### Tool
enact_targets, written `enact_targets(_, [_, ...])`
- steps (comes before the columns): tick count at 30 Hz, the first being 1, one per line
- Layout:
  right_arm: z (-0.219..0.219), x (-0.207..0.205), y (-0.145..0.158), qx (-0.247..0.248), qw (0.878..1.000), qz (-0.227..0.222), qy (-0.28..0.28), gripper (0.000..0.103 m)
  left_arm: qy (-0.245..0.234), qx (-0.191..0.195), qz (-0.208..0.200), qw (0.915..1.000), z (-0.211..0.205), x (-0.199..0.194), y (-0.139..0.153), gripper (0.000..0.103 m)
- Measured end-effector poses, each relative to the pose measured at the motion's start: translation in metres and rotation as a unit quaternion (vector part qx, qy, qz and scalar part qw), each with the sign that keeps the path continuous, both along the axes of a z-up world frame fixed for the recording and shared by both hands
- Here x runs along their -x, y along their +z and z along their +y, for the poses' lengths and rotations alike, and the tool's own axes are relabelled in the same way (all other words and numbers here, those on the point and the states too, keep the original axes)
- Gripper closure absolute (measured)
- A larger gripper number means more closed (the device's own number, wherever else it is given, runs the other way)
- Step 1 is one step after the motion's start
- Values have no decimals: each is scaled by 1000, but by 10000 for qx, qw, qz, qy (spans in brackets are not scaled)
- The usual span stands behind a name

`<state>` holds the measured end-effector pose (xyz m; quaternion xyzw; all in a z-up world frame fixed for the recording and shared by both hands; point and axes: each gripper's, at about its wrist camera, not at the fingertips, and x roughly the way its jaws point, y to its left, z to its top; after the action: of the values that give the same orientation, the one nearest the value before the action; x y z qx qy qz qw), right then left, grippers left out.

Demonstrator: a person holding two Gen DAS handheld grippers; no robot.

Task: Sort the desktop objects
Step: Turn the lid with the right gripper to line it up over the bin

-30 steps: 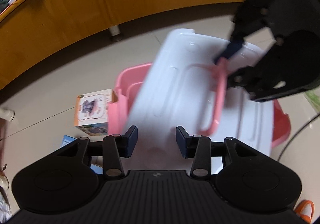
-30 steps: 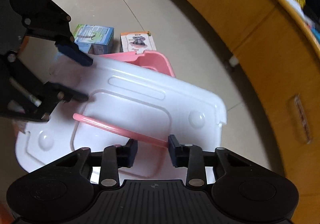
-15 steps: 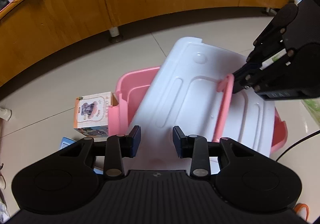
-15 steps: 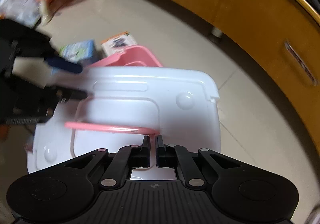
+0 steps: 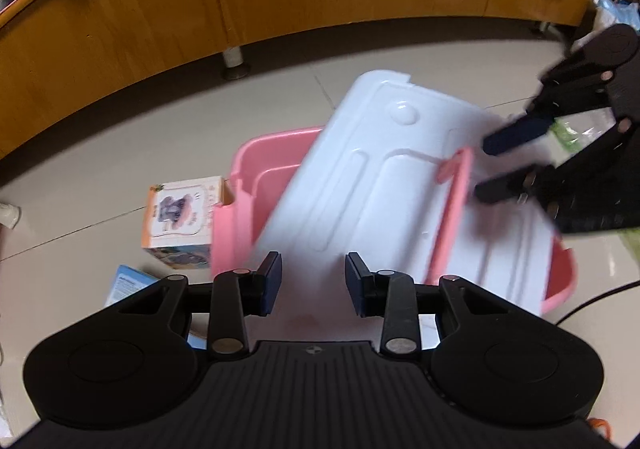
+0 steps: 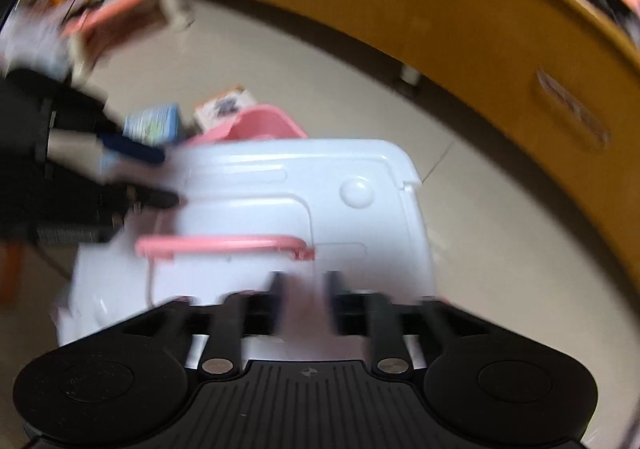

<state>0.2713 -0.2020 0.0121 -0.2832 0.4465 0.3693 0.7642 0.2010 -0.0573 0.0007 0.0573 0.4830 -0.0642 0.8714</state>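
A white lid (image 5: 380, 189) with a pink handle (image 5: 452, 209) lies skewed across a pink storage bin (image 5: 256, 169) on the floor. My left gripper (image 5: 313, 281) is open at the lid's near edge, holding nothing. My right gripper (image 5: 504, 165) is open beside the handle's far end, apart from it. In the blurred right wrist view the right gripper (image 6: 304, 297) is open just behind the lid (image 6: 320, 201) and its handle (image 6: 224, 245). The left gripper (image 6: 152, 177) shows at the lid's left edge.
A small picture box (image 5: 180, 217) stands left of the bin and a blue box (image 5: 128, 283) lies nearer me. Wooden cabinets (image 5: 280, 1) curve behind. A pink stool (image 6: 120, 13) and clutter sit at the far left. A black cable (image 5: 600, 297) runs right.
My right gripper was shut on the pink handle half a second ago; it has opened and drawn back. The lid has settled lower over the bin. My left gripper opened slightly wider.
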Motion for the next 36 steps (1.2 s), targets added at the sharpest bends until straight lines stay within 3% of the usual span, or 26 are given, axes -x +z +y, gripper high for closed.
enact_targets(6, [14,14,6,272,9911,-497,1204,51,-157,-52,8,9999,-11,5,2,65])
enact_targets(14, [31,14,0,351,9833,-621,1673,54,-203,-70,58,9998,-15,17,-8,61])
enact_targets(16, [36,15,-3,417,9826,-570,1718,60,-192,-43,31,9998,-14,16,-9,60])
enact_targets(21, [44,4,-10,647,9887,-303,1316,71,-185,-17,88,9998,-13,13,-8,60])
enact_targets(25, [39,-2,-8,582,9928,-307,998,90,-130,-43,99,9999,-8,12,-7,60])
enact_targets(36, [19,-12,-5,-123,9999,55,59,94,-5,99,-57,9999,3,9,6,56])
